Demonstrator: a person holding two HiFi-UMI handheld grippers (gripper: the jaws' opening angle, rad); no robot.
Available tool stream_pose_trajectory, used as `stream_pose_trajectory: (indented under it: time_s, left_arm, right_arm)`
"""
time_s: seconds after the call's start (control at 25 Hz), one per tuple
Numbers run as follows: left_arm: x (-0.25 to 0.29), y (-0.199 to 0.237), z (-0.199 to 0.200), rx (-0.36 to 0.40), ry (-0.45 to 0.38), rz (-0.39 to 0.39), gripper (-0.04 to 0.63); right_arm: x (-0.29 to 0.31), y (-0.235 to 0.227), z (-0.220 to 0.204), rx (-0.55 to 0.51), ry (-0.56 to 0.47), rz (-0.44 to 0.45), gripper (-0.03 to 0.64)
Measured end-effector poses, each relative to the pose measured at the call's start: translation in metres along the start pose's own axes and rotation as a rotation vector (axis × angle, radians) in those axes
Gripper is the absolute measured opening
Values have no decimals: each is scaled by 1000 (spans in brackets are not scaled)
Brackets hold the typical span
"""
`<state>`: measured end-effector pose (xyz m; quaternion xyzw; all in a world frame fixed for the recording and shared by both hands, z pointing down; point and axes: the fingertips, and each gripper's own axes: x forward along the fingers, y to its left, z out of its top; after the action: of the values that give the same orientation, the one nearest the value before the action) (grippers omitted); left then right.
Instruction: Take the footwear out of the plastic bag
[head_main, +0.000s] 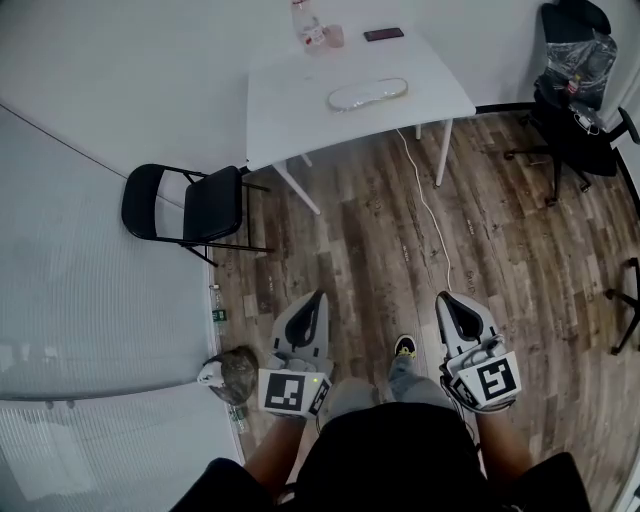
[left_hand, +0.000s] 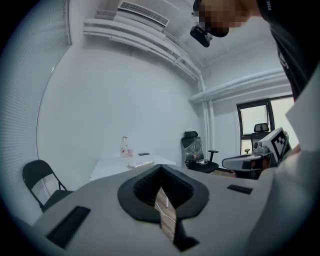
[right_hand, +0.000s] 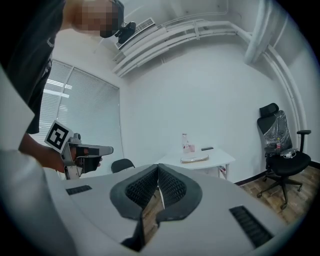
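A pale clear plastic bag (head_main: 368, 94) with something light inside lies on the white table (head_main: 300, 100) far ahead; what is in it is too small to make out. It also shows small in the left gripper view, the bag (left_hand: 141, 163), and in the right gripper view, the bag (right_hand: 195, 159). My left gripper (head_main: 319, 297) and right gripper (head_main: 446, 297) are held side by side over the wood floor, well short of the table, both pointing toward it. The jaws of the left gripper (left_hand: 161, 166) and of the right gripper (right_hand: 158, 166) are shut with nothing between them.
A bottle (head_main: 302, 20), a pink cup (head_main: 334, 36) and a dark phone (head_main: 384, 34) stand at the table's far edge. A black folding chair (head_main: 190, 205) is left of the table, an office chair (head_main: 572, 130) at right. A white cable (head_main: 430, 215) runs along the floor.
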<state>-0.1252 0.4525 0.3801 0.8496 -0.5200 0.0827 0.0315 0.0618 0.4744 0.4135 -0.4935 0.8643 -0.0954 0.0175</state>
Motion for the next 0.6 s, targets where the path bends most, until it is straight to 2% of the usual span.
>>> stream_pose_trajectory:
  time_s: [0.16,0.36,0.6]
  left_arm:
    - [12,8,21,27,-21,25,14]
    - [17,19,35,-13,-73,53,14]
    - [39,17,55,-5,-152,48,14]
  right_arm:
    - [9,-17,12,17,-32,-1,17]
    - [17,-25,23,22,-66,15,17]
    - [23,-40,40,7,-102,17,17]
